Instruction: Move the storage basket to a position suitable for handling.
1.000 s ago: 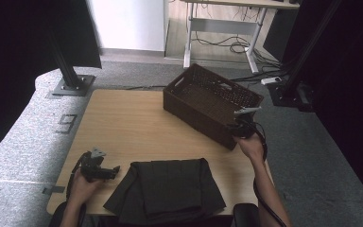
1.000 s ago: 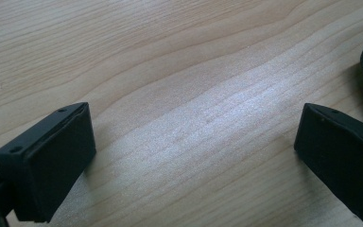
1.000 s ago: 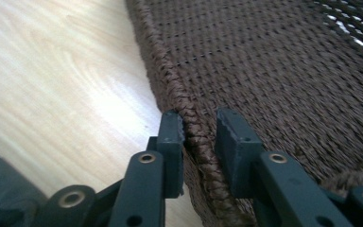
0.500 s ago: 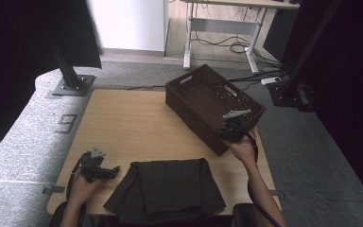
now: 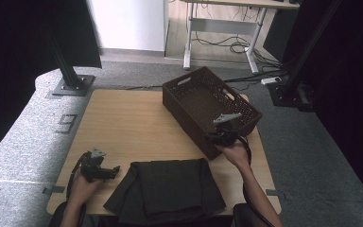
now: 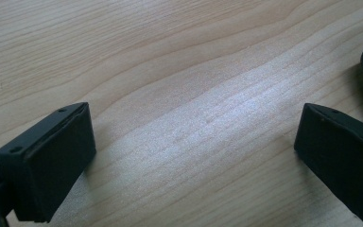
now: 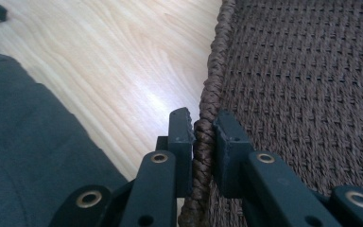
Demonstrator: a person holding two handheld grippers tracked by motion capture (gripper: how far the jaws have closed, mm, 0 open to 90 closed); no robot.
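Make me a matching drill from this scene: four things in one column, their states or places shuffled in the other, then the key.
1. right gripper
2. left gripper
3. basket
4. dark cloth

A. folded at the table's near edge
B. clamped on a woven rim
C. jaws wide over bare wood
D. gripped by its near rim, sitting askew on the table's far right

Pairs: 1-B, 2-C, 3-D, 4-A

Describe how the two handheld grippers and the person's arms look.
Both grippers are black. The left gripper carries a grey three-cornered plate on top, and its jaws end in blocky rectangular pads. The right gripper has the same grey plate; its jaw links are dark with brass-coloured rivets. A black cable trails from each. The forearms are bare, with no sleeves in sight.
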